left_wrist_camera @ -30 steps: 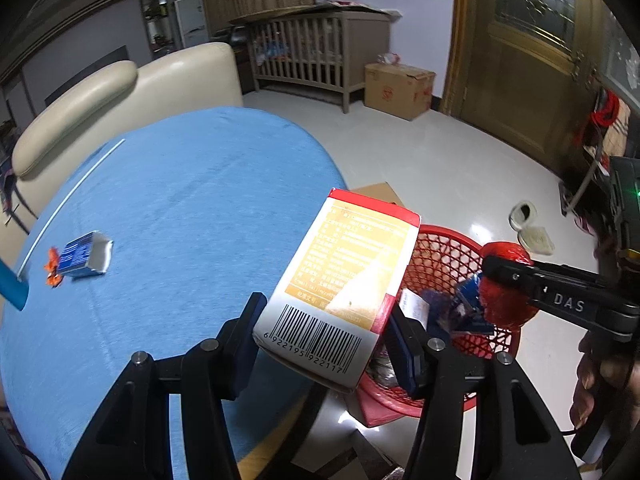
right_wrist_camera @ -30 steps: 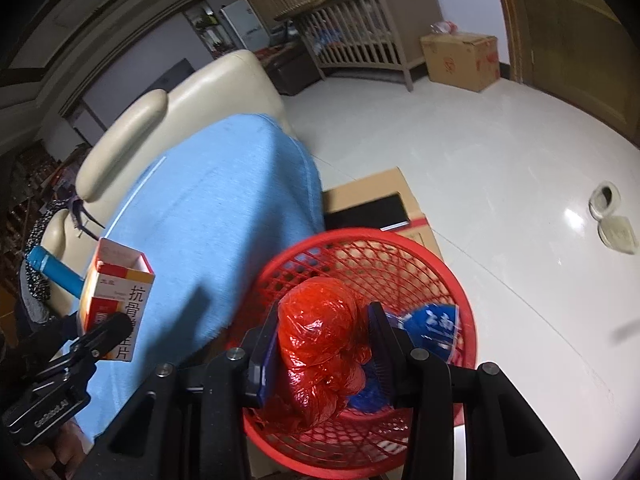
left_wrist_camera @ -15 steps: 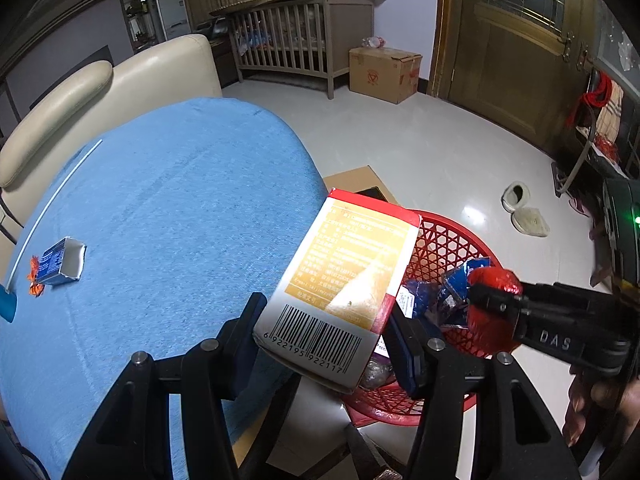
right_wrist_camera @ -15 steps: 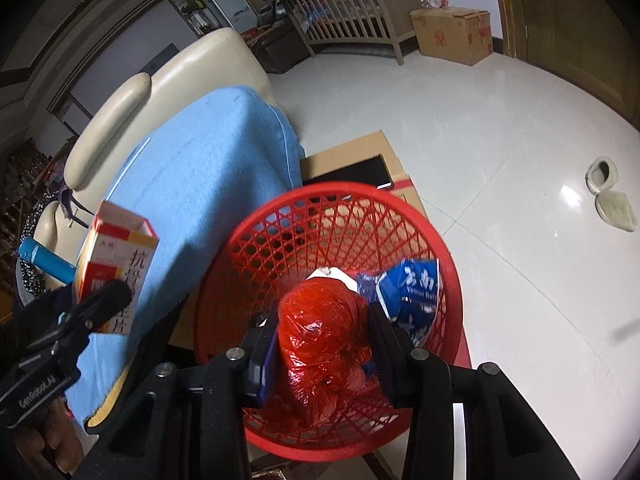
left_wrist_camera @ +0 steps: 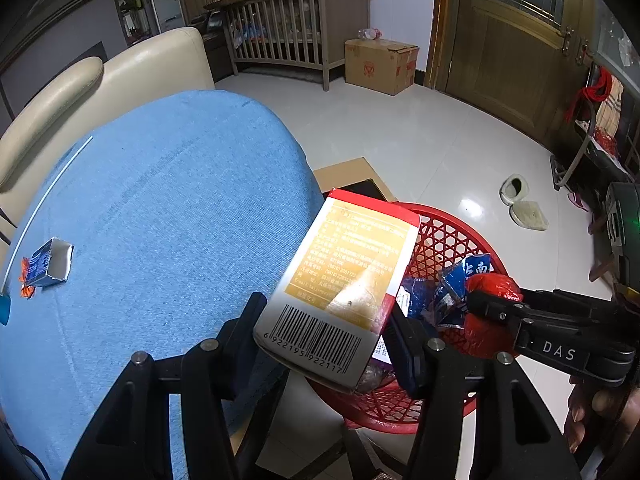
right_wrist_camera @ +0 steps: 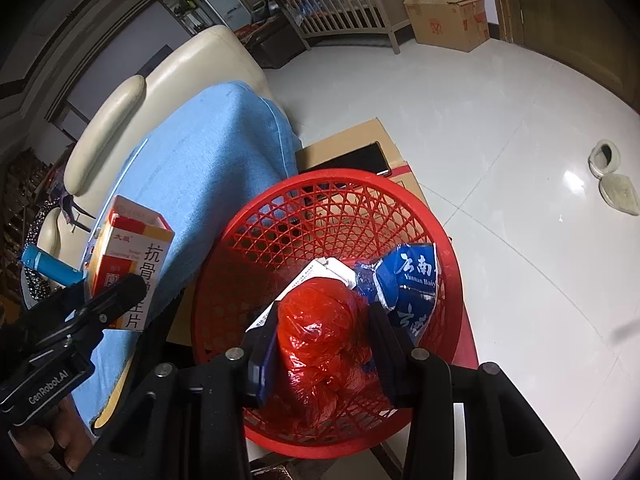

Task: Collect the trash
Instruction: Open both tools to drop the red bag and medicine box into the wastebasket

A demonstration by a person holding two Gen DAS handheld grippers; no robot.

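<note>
My left gripper (left_wrist_camera: 326, 328) is shut on an orange, white and red medicine box (left_wrist_camera: 344, 276), held over the edge of the blue-clothed table (left_wrist_camera: 160, 208), beside the red mesh basket (left_wrist_camera: 444, 236). The box also shows in the right wrist view (right_wrist_camera: 132, 264). My right gripper (right_wrist_camera: 320, 340) is shut on a crumpled red plastic bag (right_wrist_camera: 320, 328), held inside the basket's rim (right_wrist_camera: 248, 216). The bag also shows in the left wrist view (left_wrist_camera: 492, 292). Blue wrappers (right_wrist_camera: 408, 280) and white paper lie in the basket. A small blue carton (left_wrist_camera: 50, 266) lies on the table at far left.
A cream sofa (left_wrist_camera: 100, 88) stands behind the table. Flat cardboard (right_wrist_camera: 352, 152) lies under the basket on the tiled floor. A cardboard box (left_wrist_camera: 380, 66) and a wooden crib (left_wrist_camera: 296, 36) stand at the back. Slippers (left_wrist_camera: 520, 204) lie on the floor at right.
The right gripper has lowered the red bag further into the basket. The left gripper has carried the medicine box slightly closer to the basket; both stay shut.
</note>
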